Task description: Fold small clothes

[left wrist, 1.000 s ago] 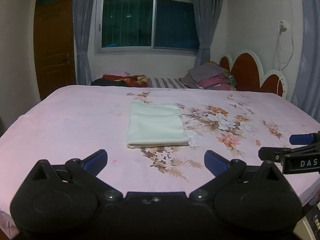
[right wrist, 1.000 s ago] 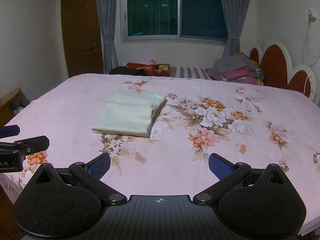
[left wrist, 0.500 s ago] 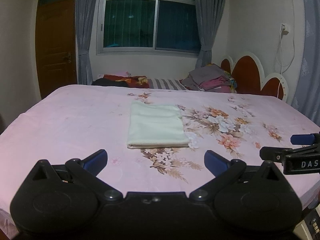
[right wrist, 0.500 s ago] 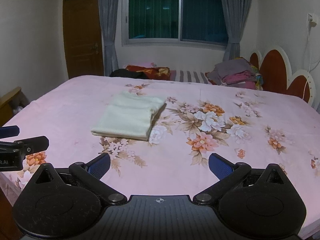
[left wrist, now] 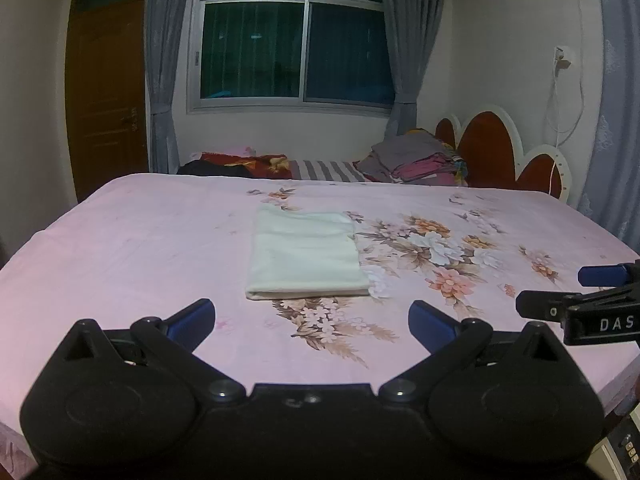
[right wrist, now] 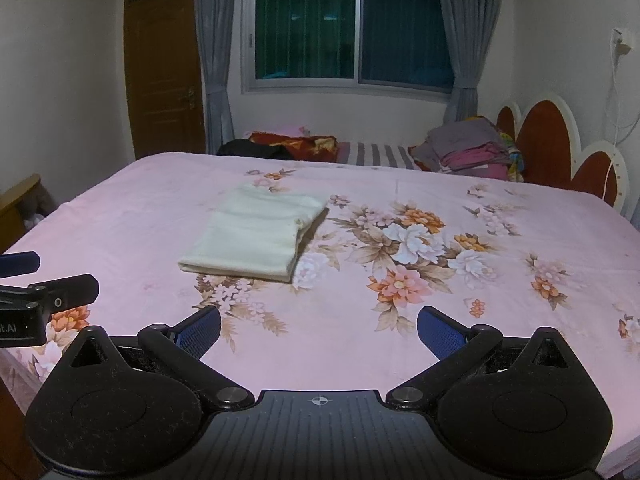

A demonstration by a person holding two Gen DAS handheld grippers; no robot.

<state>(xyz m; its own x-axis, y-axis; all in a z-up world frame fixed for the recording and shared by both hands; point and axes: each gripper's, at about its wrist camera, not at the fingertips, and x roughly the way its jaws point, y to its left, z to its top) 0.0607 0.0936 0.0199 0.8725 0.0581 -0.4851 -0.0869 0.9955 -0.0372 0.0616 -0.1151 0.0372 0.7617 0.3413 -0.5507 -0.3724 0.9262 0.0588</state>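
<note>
A cream garment (left wrist: pixel 304 254) lies folded into a neat rectangle on the pink floral bedsheet (left wrist: pixel 132 240); the right wrist view shows the same garment (right wrist: pixel 256 234) left of centre. My left gripper (left wrist: pixel 312 320) hovers over the bed's near edge, open and empty, well short of the garment. My right gripper (right wrist: pixel 319 330) is also open and empty, a similar distance back. Each gripper shows in the other's view: the right gripper (left wrist: pixel 560 292) at the right edge, the left gripper (right wrist: pixel 48 276) at the left edge.
A pile of folded clothes (left wrist: pixel 416 158) sits at the far right by the red scalloped headboard (left wrist: pixel 492 148). Dark and striped bedding (left wrist: pixel 280 166) lies along the far edge under the window (left wrist: pixel 296 48). A wooden door (left wrist: pixel 108 92) stands at the left.
Both grippers have pulled back and tilted up slightly, so the garment sits a little lower in view. The garment itself has not moved, and both grippers stay open.
</note>
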